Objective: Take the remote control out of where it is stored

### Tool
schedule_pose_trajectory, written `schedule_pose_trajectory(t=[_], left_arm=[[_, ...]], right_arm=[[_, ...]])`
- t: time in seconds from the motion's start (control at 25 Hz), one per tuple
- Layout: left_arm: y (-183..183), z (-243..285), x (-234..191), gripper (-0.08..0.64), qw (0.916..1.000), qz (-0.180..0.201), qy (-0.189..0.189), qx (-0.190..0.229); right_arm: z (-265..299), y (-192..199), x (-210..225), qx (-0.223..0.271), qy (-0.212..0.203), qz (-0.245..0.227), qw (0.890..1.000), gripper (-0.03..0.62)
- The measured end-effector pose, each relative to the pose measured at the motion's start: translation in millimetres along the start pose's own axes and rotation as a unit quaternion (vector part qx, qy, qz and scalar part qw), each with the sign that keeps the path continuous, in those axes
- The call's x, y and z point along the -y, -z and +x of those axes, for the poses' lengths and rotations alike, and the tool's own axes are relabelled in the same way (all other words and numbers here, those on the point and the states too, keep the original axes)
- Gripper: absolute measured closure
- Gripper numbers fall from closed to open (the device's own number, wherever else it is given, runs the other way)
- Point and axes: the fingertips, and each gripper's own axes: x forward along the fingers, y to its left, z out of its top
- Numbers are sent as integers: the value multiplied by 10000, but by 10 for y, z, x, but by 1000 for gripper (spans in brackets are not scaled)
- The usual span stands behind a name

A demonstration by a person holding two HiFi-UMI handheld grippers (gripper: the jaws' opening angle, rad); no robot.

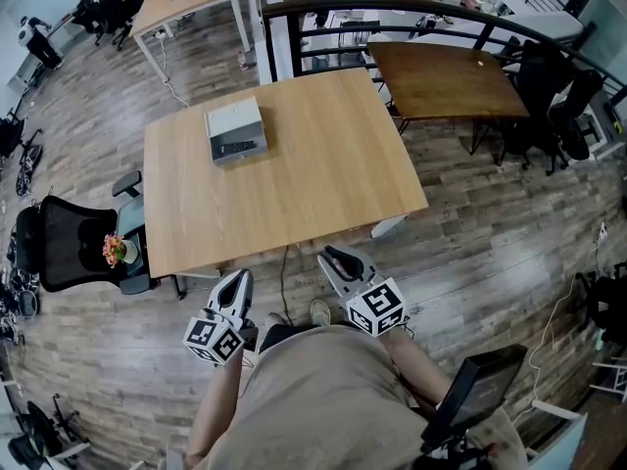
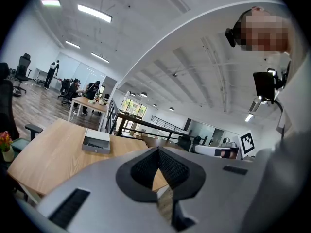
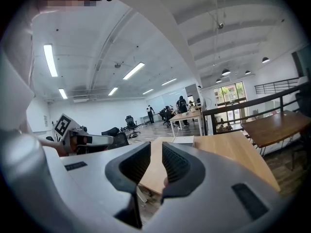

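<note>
A wood-plank floor [image 1: 490, 233] runs under everything, and its far parts bend away at the edges of the head view. On it stands the big pale table [image 1: 294, 184], which we see whole from above. In the two gripper views the grippers' own grey bodies cover its near half. Our own torso [image 1: 323, 399] fills the bottom of the head view and hides our arms above the wrists. Behind the pale table a darker table [image 1: 441, 76] sits against a black railing [image 1: 392, 13], and its legs are mostly hidden. A black chair [image 1: 69, 243] stands at the pale table's left side, partly cut off in shadow.

A grey box [image 1: 235, 130] rests on the far left part of the pale table, well apart from both grippers. The remote control [image 1: 235, 149] seems to be the dark strip in the box's open front part. It is too small for us to be sure.

The left gripper [image 1: 240, 275] hangs just short of the table's near edge, jaw tips touching, holding nothing. The right gripper [image 1: 329, 256] is beside it, its jaws almost together with only a thin slit, and it is empty too.
</note>
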Motion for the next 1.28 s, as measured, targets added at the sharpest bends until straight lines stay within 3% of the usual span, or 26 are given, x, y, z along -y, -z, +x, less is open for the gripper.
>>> schedule_pose_trajectory(t=[1.28], left_arm=[[12,137,278,566,9997,141,-219,14]], right_arm=[[-168,110,244,-130,-140,-182,9997,535]])
